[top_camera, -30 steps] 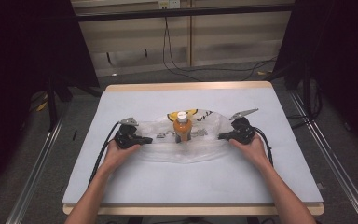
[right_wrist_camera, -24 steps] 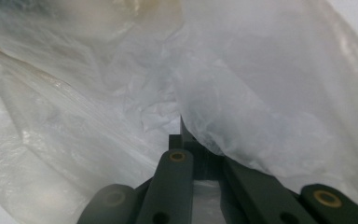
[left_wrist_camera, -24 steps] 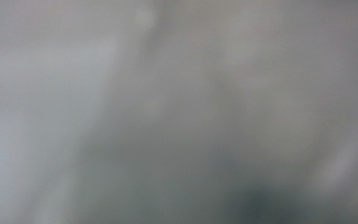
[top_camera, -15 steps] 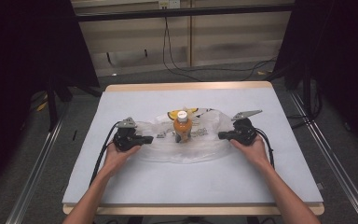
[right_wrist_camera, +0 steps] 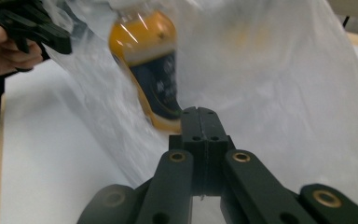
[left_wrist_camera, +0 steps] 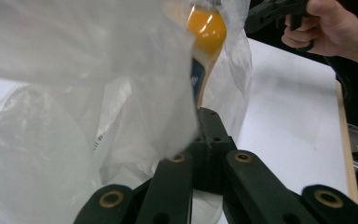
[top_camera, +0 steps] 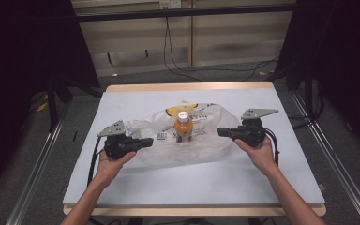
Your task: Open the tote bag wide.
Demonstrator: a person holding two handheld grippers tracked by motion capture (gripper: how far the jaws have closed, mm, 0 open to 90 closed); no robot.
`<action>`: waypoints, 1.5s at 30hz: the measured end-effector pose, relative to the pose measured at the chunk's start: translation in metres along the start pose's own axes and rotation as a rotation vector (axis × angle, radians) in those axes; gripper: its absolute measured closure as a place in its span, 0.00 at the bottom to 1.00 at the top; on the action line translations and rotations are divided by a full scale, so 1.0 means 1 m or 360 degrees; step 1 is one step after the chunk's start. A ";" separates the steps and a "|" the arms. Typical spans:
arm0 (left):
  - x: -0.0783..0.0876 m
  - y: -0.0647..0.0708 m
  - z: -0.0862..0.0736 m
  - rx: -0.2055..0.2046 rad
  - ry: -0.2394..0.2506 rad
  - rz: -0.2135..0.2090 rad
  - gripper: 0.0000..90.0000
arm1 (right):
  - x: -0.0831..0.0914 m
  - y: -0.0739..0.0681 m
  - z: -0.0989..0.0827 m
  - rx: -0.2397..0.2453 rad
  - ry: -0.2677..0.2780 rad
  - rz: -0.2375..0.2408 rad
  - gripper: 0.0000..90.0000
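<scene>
We hold a clear bag (top_camera: 187, 136) by its two ends, with a bottle (top_camera: 183, 127) inside it.

Our left gripper (top_camera: 146, 142) has its jaws closed on the bag's left edge, and in the left gripper view the film bunches right at the closed tips (left_wrist_camera: 209, 126). Our right gripper (top_camera: 221, 131) is likewise clamped on the bag's right edge; in the right gripper view its jaws (right_wrist_camera: 199, 122) meet with the plastic pinched between them. The bag spreads across the middle of the table (top_camera: 272, 187), between our two hands. The bottle, orange with a dark label and white cap, stands upright in the bag's middle, about midway between the grippers. Behind it in the bag lies something yellow (top_camera: 173, 111) that we cannot make out.
</scene>
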State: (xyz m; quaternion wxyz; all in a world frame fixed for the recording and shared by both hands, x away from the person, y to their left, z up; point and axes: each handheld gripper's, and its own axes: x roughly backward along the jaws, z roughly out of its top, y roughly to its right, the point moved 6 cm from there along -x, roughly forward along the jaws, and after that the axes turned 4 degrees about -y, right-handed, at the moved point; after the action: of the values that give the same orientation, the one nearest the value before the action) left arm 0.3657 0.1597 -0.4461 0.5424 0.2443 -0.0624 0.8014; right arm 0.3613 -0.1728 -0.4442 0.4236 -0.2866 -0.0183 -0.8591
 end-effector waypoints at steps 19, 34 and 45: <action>-0.036 -0.042 0.080 0.0066 0.0103 0.0166 1.00 | -0.029 0.017 0.089 0.0040 0.0150 -0.0055 1.00; -0.091 -0.099 -0.022 0.0307 -0.0444 0.0363 1.00 | -0.098 0.075 -0.014 -0.0140 -0.0370 -0.0133 1.00; -0.060 -0.113 -0.041 0.0367 -0.0431 0.0459 1.00 | -0.089 0.092 -0.025 -0.0121 -0.0412 -0.0279 1.00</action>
State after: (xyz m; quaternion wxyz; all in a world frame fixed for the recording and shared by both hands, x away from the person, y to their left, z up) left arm 0.4719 0.1697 -0.5280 0.3774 0.3985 -0.0770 0.8324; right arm 0.4598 -0.1742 -0.5296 0.3299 -0.4081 -0.0653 -0.8488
